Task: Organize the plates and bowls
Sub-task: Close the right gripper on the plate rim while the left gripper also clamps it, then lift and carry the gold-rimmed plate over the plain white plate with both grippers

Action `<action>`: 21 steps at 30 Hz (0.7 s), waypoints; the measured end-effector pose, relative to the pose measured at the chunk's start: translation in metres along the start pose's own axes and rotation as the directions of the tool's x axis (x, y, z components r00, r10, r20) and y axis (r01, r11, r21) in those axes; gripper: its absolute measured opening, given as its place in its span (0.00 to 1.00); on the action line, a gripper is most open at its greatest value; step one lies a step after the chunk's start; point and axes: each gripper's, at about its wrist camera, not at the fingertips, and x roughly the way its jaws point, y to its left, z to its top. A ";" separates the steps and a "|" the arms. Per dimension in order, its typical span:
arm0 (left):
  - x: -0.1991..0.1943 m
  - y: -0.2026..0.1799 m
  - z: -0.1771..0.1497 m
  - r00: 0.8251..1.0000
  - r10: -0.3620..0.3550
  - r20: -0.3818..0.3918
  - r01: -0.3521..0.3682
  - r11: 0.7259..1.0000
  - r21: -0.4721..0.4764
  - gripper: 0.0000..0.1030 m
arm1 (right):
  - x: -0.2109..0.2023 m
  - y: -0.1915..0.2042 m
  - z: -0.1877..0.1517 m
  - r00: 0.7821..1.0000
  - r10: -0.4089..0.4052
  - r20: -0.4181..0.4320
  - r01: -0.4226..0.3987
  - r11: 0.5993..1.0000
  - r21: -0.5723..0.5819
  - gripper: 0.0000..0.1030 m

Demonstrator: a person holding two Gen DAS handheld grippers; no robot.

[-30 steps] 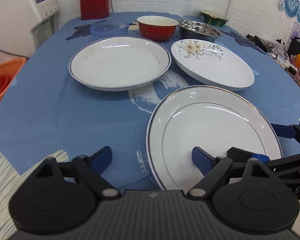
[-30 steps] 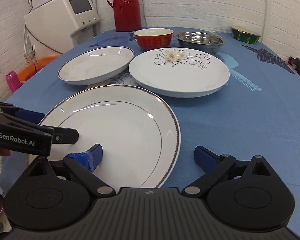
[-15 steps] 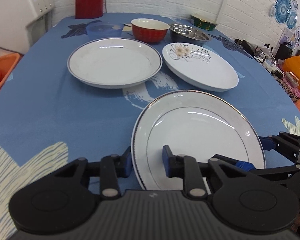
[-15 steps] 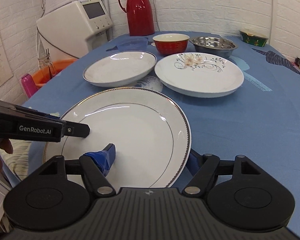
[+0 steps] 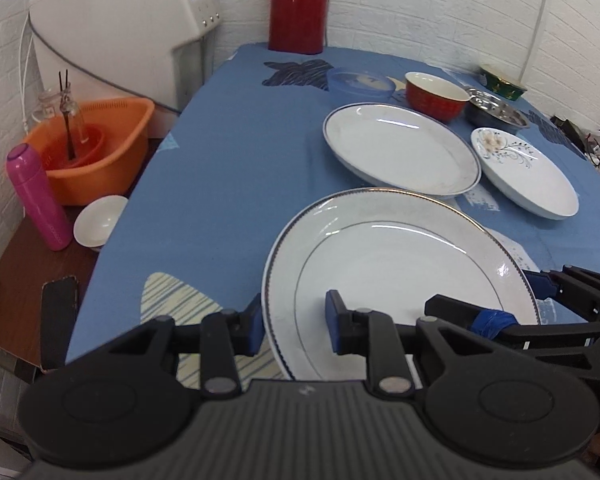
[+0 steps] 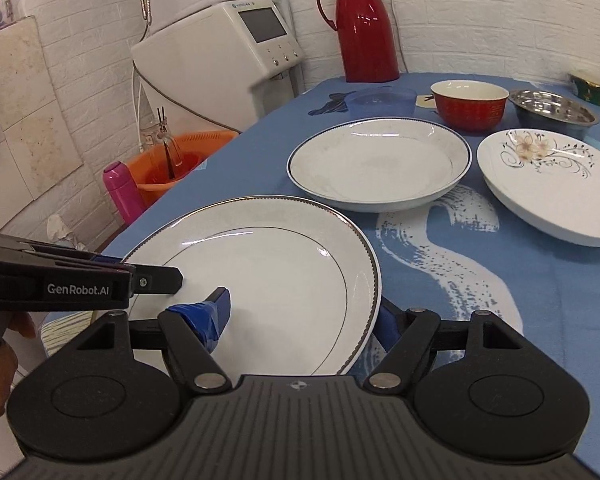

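Lifted off the table (image 5: 228, 184) since a second ago, the gold-rimmed plate (image 5: 396, 264) is now tilted at lower centre. Opposite rims are clenched by the left tongs (image 5: 294, 320) and right tongs (image 6: 304, 318), so its weight is shared.

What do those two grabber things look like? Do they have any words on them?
Both are black plastic. The left gripper and the right gripper each have two round discs, a ribbed middle, silver rivets and blue pads. One pad is wrapped in blue tape. The left one's side reads "GenRobot.AI" in white.
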 end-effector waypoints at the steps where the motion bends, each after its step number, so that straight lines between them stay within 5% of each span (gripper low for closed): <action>1: 0.004 0.003 0.000 1.000 -0.002 -0.001 0.002 1.000 -0.002 0.21 | 0.002 0.001 -0.001 1.000 -0.009 -0.001 0.009 1.000 -0.007 0.58; 13: 0.020 -0.003 -0.004 0.998 -0.065 0.011 0.065 0.998 -0.020 0.22 | -0.003 -0.009 -0.005 0.999 -0.038 -0.018 0.038 0.999 0.012 0.62; 16: 0.018 -0.003 -0.004 0.996 -0.089 0.012 0.089 0.996 -0.010 0.53 | -0.012 -0.017 -0.001 0.999 -0.019 -0.038 0.020 0.999 0.033 0.61; 21: 0.000 0.017 0.013 0.992 -0.070 0.107 0.074 0.997 -0.035 0.53 | -0.035 -0.049 0.029 0.991 -0.106 0.086 0.092 0.984 0.150 0.62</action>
